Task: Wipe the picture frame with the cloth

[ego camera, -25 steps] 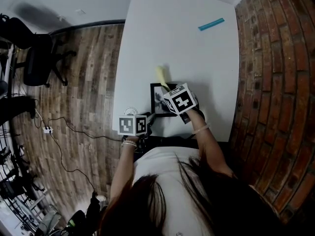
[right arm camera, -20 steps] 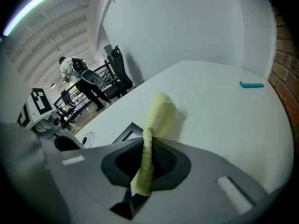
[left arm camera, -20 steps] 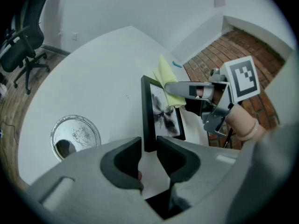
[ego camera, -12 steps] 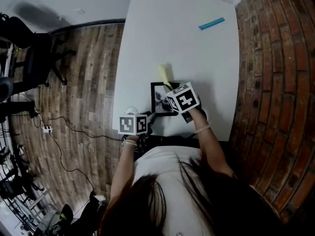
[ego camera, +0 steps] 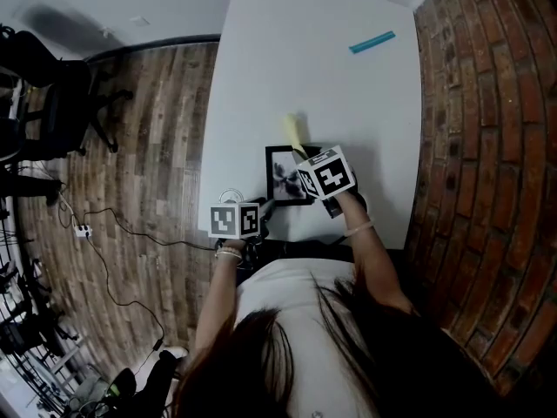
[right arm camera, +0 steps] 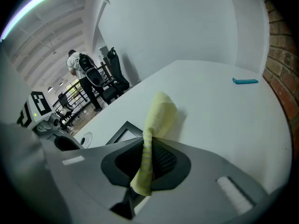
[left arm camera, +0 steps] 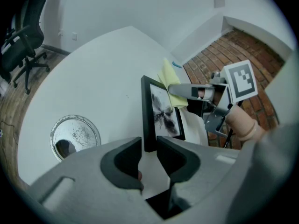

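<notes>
A black picture frame [ego camera: 285,175] with a dark flower print lies on the white table [ego camera: 348,103], near its front edge. My left gripper [left arm camera: 148,154] is shut on the frame's [left arm camera: 149,115] near left edge. My right gripper [right arm camera: 148,164] is shut on a pale yellow cloth [right arm camera: 156,125], which sticks up past the jaws. In the head view the cloth [ego camera: 290,133] hangs over the frame's far edge, with the right gripper [ego camera: 306,165] above the frame. The left gripper view shows the right gripper [left arm camera: 175,90] and the cloth [left arm camera: 170,80] over the frame's far right part.
A round metal disc [left arm camera: 74,135] lies on the table left of the frame. A small teal object [ego camera: 372,42] rests at the table's far right. A brick wall [ego camera: 487,146] borders the right side. Office chairs [ego camera: 52,94] stand on the wood floor at left.
My right gripper has shifted slightly right and toward me over the frame with the cloth. The left gripper has stayed on the frame's edge.
</notes>
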A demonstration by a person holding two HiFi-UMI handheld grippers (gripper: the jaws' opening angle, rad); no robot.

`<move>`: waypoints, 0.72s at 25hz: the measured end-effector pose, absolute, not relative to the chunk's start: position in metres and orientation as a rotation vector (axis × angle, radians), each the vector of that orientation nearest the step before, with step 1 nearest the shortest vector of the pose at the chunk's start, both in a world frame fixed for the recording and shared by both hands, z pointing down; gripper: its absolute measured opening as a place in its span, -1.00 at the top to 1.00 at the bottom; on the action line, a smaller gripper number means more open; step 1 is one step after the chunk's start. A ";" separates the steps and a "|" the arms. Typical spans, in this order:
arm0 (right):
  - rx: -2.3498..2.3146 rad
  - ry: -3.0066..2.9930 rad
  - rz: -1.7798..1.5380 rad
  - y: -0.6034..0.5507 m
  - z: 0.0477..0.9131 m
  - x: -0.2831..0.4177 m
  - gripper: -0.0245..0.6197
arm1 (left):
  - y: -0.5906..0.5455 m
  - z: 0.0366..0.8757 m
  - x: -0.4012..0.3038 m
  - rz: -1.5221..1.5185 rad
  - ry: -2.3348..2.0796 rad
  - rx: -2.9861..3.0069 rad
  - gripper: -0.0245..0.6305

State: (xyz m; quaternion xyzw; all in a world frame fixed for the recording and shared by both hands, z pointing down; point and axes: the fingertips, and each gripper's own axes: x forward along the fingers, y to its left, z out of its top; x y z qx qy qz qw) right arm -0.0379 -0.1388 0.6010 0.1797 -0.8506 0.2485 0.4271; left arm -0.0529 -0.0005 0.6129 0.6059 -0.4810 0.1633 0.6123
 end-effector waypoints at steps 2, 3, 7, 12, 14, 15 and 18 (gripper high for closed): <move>0.452 -2.126 0.623 -0.139 0.601 -0.037 0.82 | 0.000 0.613 -0.053 0.376 -1.108 1.398 0.60; 0.454 -2.126 0.623 -0.139 0.601 -0.037 0.82 | 0.000 0.612 -0.053 0.375 -1.108 1.397 0.60; 0.463 -2.122 0.631 -0.140 0.600 -0.034 0.82 | 0.000 0.612 -0.053 0.375 -1.105 1.396 0.60; 0.485 -2.119 0.639 -0.142 0.599 -0.030 0.82 | 0.000 0.611 -0.054 0.374 -1.106 1.397 0.60; 0.492 -2.118 0.643 -0.143 0.600 -0.027 0.82 | 0.000 0.612 -0.053 0.374 -1.107 1.398 0.60; 0.494 -2.118 0.645 -0.144 0.601 -0.026 0.82 | 0.000 0.613 -0.052 0.374 -1.107 1.397 0.60; 0.501 -2.118 0.646 -0.145 0.602 -0.023 0.82 | -0.001 0.614 -0.051 0.374 -1.108 1.398 0.60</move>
